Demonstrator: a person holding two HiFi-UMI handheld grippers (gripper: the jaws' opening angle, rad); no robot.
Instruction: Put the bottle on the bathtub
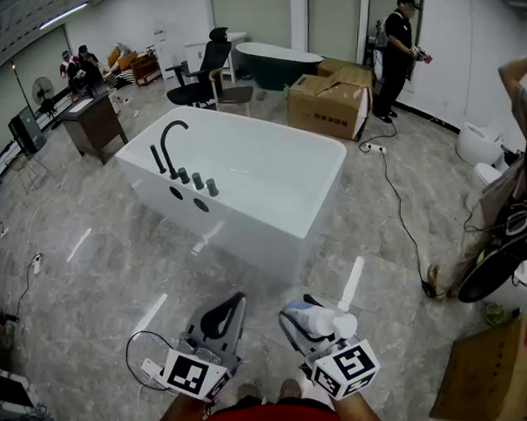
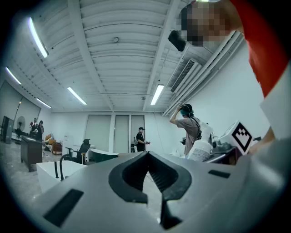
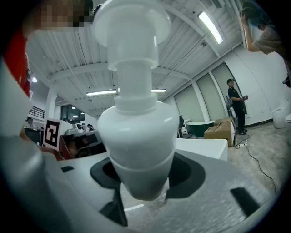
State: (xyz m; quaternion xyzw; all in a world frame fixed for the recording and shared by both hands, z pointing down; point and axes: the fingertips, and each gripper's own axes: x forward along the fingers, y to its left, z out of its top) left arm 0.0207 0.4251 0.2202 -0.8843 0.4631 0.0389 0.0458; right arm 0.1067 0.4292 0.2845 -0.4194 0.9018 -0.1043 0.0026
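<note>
The right hand-held gripper [image 1: 304, 327] is pinching the bottle [image 1: 328, 321] around its lower body, with the white neck and wide cap sticking out past the jaws. In the right gripper view the bottle [image 3: 136, 132] is filling the gap between the two dark pads, which looks like a carrying grip that leaves the cap end free. It is being held low and close to the person's body, well apart from the bathtub [image 1: 245, 239], so the placing is probably not yet under way.

The left hand-held gripper [image 1: 233, 304] is riding alongside with its jaws pressed together on nothing, apparently spare for now. The bathtub's near long edge is carrying a black faucet [image 1: 170, 144] and knobs, so the bare rim toward the near right corner is looking like the easier landing place.

The bottle's base is sitting hidden behind the jaws in both views, so it is hard to tell how flat it will stand. No label is showing clearly. The person's arms are being cut off at the lower frame edge.
</note>
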